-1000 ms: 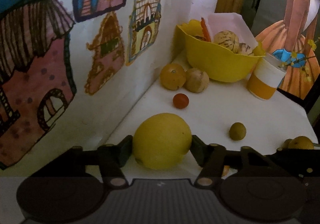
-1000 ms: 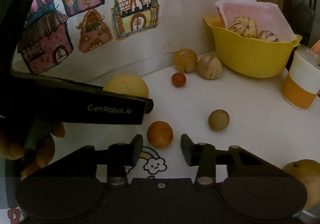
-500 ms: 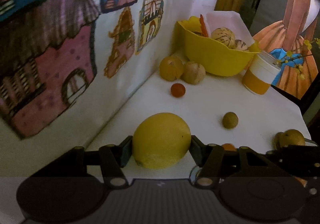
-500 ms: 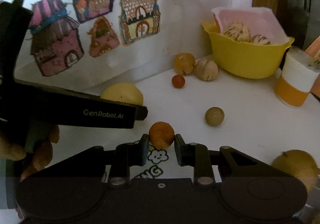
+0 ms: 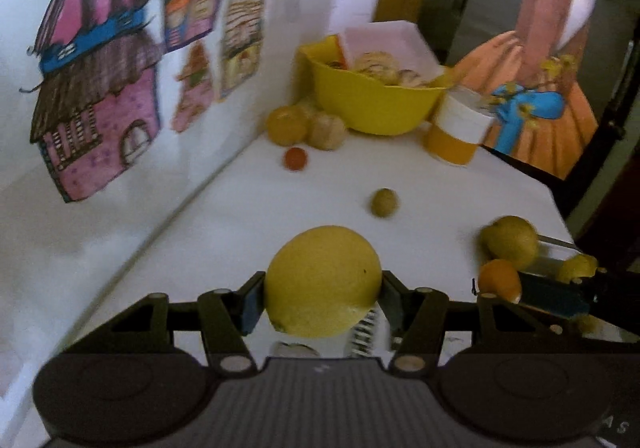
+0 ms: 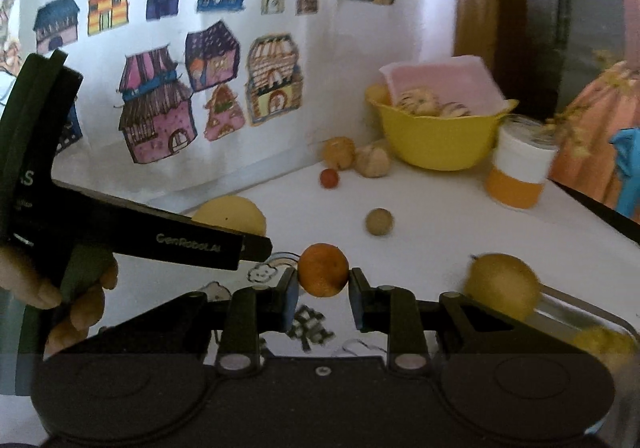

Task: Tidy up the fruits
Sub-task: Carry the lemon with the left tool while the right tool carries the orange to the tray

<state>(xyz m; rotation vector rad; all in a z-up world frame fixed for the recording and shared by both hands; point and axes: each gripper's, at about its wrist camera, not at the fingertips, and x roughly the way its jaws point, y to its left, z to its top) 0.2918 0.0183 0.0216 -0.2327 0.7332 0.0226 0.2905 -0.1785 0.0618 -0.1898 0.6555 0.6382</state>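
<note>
**Both fruits lifted clear of the table**

Since a second ago, your right gripper [image 6: 323,284] has closed on the small orange [image 6: 323,269], which then lay free in front of its fingers, and raised it. Your left gripper [image 5: 320,298] stays clamped on the big lemon [image 5: 322,280], now higher above the table [image 5: 248,208].

At the far corner the yellow bowl [image 5: 372,108] holds a few pale striped fruits, with a pink-white sheet leaning up behind them. Just right of the bowl stands a white-and-orange cup [image 5: 456,136]; what it holds cannot be told.

Only the right view shows your hand [image 6: 76,296] round the left gripper's handle, plus the upper rows of house drawings on the wall. The left view shows your right gripper side-on at its right edge, orange in its fingers.

An orange fruit [image 5: 286,126] and a tan one [image 5: 326,130] sit touching before the bowl, a small red fruit [image 5: 296,159] near them, and a small green-brown fruit [image 5: 384,202] in mid-table. A yellow pear-like fruit [image 5: 509,242] lies close beside your right gripper.
</note>
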